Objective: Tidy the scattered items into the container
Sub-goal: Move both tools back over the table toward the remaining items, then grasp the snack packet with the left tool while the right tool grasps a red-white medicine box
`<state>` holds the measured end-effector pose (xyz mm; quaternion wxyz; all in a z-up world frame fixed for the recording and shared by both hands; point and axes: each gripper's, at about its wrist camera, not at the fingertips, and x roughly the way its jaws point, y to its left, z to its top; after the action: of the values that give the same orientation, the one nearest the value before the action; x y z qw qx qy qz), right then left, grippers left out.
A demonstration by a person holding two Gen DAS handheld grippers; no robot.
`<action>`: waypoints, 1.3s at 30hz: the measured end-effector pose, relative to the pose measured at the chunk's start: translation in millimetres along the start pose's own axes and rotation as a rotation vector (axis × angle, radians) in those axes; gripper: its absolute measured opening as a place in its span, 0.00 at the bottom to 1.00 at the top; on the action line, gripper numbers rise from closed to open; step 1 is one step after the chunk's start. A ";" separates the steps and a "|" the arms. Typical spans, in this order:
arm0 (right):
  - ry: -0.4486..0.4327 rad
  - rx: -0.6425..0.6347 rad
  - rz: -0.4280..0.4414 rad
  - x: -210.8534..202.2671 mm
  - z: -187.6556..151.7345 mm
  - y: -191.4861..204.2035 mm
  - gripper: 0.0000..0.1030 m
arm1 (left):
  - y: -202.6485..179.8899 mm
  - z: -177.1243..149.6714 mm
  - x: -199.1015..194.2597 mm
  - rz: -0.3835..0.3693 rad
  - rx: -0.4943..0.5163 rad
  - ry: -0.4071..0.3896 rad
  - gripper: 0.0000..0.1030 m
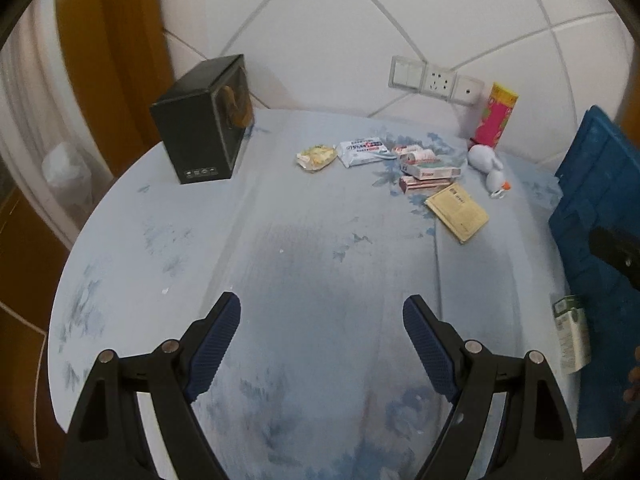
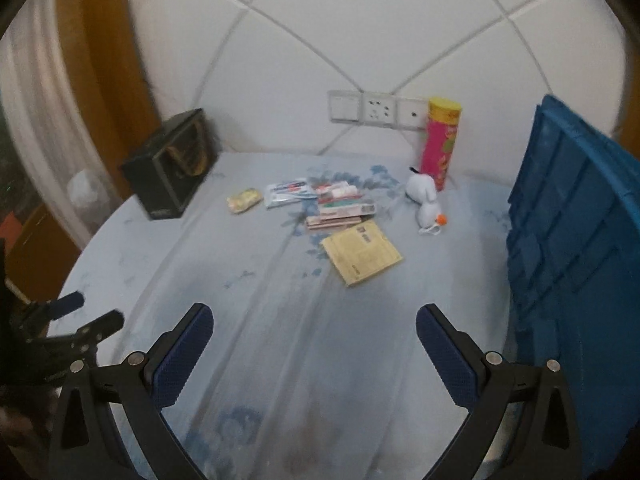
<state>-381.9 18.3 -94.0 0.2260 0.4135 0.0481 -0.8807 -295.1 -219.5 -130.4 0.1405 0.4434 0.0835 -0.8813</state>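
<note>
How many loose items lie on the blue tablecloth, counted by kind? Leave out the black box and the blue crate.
Soft packets: 2, a yellow snack packet and a white tissue pack.
Flat cartons in the pile: about 3; overlap makes this uncertain.
Yellow paper booklet: 1.
White plush toy: 1.
Pink cylindrical can: 1.
Green-white carton: 1.
Total: about 9.

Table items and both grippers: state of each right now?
Left gripper: jaws open, empty.
Right gripper: jaws open, empty.
Pink can: upright.
Plush toy: lying down.
Yellow booklet: flat.
Blue crate: tilted.
Black box: upright.
</note>
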 end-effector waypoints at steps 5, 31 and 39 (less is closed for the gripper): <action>0.092 0.053 0.037 56.1 10.4 -2.4 1.00 | 8.1 26.1 40.4 -0.010 0.037 0.033 0.81; 0.230 0.087 -0.046 273.0 86.6 -29.5 1.00 | 5.3 175.4 320.4 -0.013 0.173 0.144 0.81; 0.261 0.014 -0.038 335.6 99.6 -30.8 1.00 | 7.5 184.9 346.9 -0.072 0.131 0.125 0.83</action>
<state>-652.3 -101.5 -283.8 0.1981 0.5254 0.0788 -0.8237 -629.7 -337.1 -300.2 0.0738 0.5025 0.0501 -0.8600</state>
